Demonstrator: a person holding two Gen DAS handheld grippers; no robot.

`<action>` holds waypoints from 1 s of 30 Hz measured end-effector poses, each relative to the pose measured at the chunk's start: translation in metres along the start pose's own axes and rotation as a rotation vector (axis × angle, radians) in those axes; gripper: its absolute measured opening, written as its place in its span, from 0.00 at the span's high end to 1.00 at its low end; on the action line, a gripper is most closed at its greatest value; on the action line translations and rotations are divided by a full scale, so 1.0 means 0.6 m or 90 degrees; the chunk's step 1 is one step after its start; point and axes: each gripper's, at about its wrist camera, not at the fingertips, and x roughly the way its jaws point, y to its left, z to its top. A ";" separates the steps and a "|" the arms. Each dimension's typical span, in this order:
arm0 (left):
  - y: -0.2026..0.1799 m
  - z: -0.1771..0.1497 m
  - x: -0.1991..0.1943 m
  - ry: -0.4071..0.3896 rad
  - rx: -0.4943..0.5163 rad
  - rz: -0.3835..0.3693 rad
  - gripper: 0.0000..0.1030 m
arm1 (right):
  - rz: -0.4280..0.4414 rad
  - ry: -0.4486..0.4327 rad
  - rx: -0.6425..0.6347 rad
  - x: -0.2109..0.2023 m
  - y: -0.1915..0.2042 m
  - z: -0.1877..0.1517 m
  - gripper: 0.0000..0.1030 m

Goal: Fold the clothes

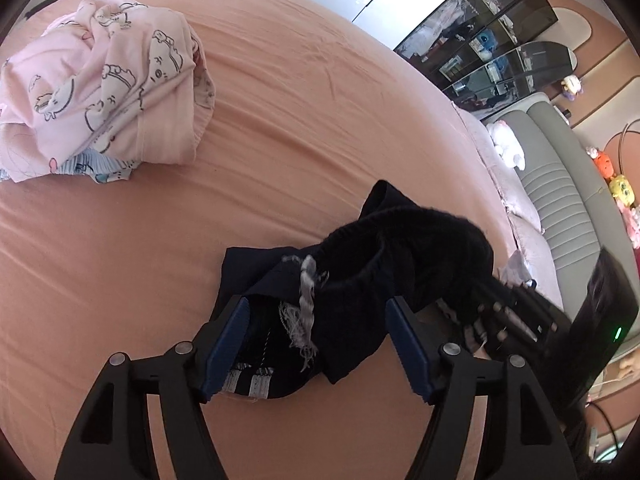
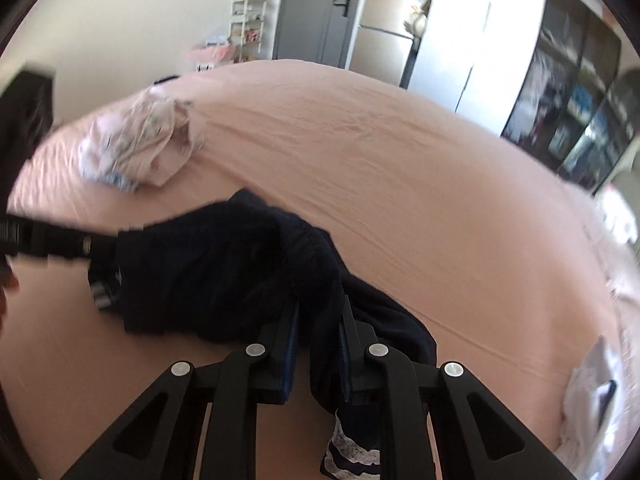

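A dark navy garment (image 1: 360,272) with white striped trim lies bunched on the pink bed sheet (image 1: 280,120). My left gripper (image 1: 316,308) is open, its blue-padded fingers (image 1: 228,340) spread on either side of the garment's near edge, not closed on it. My right gripper (image 2: 318,320) is shut on a fold of the same navy garment (image 2: 224,264) and lifts it; the striped hem (image 2: 352,456) hangs below the fingers. The right gripper also shows at the right of the left wrist view (image 1: 500,316), partly covered by cloth.
A crumpled pile of pink cartoon-print clothes (image 1: 100,92) lies at the far left of the bed, also in the right wrist view (image 2: 140,144). A grey headboard (image 1: 560,200) and pale pillows (image 1: 516,208) lie to the right. A dark glass cabinet (image 1: 488,40) stands beyond.
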 end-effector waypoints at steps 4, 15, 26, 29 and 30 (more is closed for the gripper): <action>-0.003 0.003 0.016 -0.020 0.000 0.011 0.33 | 0.078 0.018 0.034 0.000 -0.028 -0.007 0.86; -0.011 0.012 0.022 -0.051 0.011 0.006 0.34 | 0.230 0.056 0.189 0.044 -0.112 -0.027 0.85; -0.038 0.017 0.008 -0.081 0.046 0.016 0.65 | 0.285 0.073 0.297 0.077 -0.146 -0.047 0.85; -0.035 0.019 -0.007 -0.098 0.038 0.012 0.65 | 0.295 0.073 0.319 0.081 -0.150 -0.051 0.85; -0.033 0.021 -0.010 -0.102 0.035 0.007 0.65 | 0.298 0.073 0.323 0.081 -0.150 -0.051 0.85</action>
